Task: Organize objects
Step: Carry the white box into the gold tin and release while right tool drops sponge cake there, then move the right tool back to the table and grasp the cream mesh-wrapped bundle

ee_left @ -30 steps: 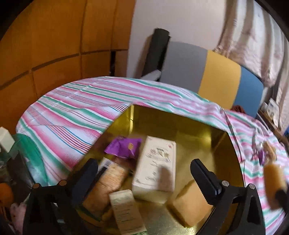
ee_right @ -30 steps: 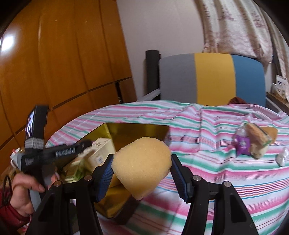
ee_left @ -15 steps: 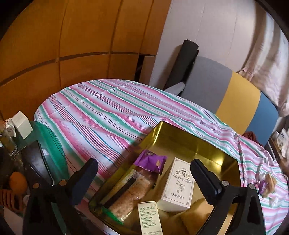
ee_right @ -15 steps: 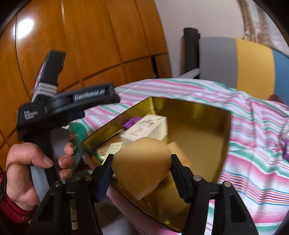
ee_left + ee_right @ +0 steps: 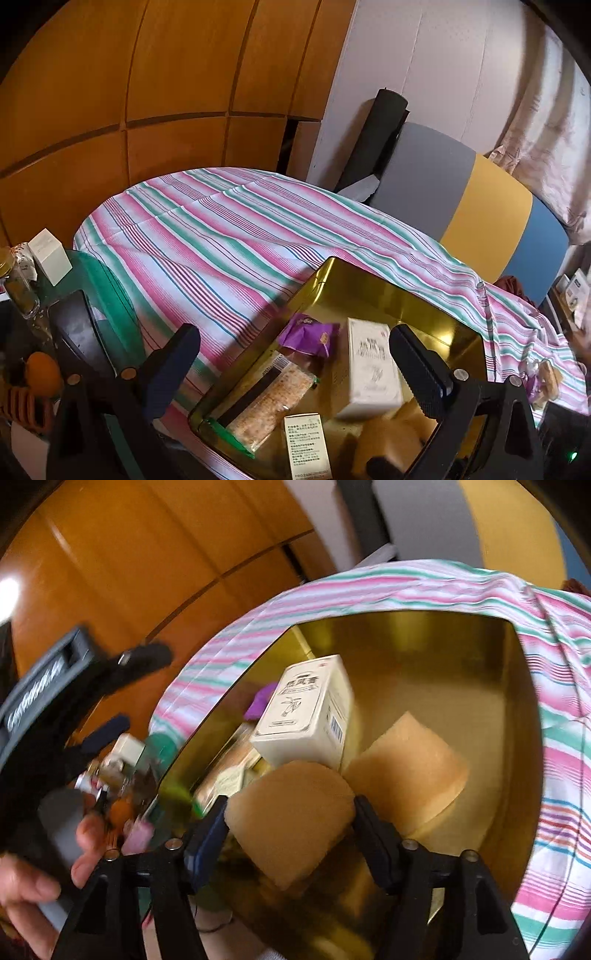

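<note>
A gold tin tray [image 5: 436,306] [image 5: 424,635] sits on the striped tablecloth. It holds a white box [image 5: 371,369] [image 5: 308,709], a purple packet [image 5: 308,338], a cracker pack [image 5: 271,397], a small leaflet box [image 5: 304,445] and a tan sponge [image 5: 406,771]. My right gripper [image 5: 290,819] is shut on a second tan sponge [image 5: 291,816], held low over the tray beside the first; this sponge also shows in the left wrist view [image 5: 391,439]. My left gripper [image 5: 295,369] is open and empty above the tray's near left edge.
A side table at the left carries a white box [image 5: 50,256], a jar [image 5: 16,291] and an orange [image 5: 42,373]. Small wrapped items [image 5: 543,376] lie on the cloth at the far right. A grey, yellow and blue headboard [image 5: 480,206] stands behind.
My right gripper has carried the sponge left from over the cloth and down into the tray. My left gripper has pulled back and up from the tray.
</note>
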`<state>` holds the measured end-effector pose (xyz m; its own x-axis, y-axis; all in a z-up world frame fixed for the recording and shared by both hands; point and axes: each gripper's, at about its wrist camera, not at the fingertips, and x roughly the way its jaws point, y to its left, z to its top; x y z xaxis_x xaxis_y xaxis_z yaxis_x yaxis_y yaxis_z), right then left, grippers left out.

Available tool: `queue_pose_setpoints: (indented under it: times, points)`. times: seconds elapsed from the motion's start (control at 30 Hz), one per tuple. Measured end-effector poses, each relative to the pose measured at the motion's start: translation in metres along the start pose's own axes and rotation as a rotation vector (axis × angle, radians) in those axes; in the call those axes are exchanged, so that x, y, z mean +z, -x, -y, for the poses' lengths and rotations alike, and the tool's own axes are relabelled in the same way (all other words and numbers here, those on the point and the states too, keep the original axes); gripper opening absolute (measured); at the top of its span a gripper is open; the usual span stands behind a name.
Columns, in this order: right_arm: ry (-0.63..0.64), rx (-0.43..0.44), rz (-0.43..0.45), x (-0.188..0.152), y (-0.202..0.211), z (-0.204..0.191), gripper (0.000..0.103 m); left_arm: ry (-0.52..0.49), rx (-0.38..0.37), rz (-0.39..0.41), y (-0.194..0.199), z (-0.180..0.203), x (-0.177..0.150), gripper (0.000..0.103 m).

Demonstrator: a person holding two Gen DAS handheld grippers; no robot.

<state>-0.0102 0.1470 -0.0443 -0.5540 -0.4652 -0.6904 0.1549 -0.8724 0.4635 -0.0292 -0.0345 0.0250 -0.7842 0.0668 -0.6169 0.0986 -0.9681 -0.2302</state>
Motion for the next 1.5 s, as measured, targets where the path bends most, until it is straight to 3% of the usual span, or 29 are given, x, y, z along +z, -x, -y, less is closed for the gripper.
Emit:
queue_pose_setpoints:
  times: [0.3, 0.5, 0.57, 0.8, 1.07, 1.33, 1.5]
  points:
    - [-0.005, 0.072, 0.043, -0.011, 0.020, -0.002, 0.076, 0.014, -0.003, -0.001, 0.001, 0.000, -0.002, 0.103]
    - [0.077, 0.018, 0.081, -0.010, 0.018, -0.015, 0.080, 0.019, 0.001, 0.010, 0.004, 0.000, -0.001, 0.103]
    - [0.086, 0.035, 0.092, -0.010, 0.022, -0.016, 0.087, 0.026, 0.003, 0.012, 0.004, -0.001, 0.000, 0.103]
    - [0.067, 0.022, 0.132, -0.008, 0.035, -0.012, 0.088, 0.019, -0.007, -0.005, 0.003, 0.001, -0.002, 0.103]
    - [0.116, -0.190, 0.263, -0.011, 0.081, -0.002, 0.088, -0.029, -0.060, -0.044, 0.001, 0.021, -0.014, 0.103]
    - [-0.017, -0.378, 0.287, -0.016, 0.117, 0.061, 0.088, -0.176, -0.176, -0.078, 0.013, 0.066, -0.037, 0.103]
    - [-0.132, -0.409, 0.285, -0.034, 0.134, 0.105, 0.088, -0.287, -0.263, -0.135, 0.019, 0.098, -0.060, 0.103]
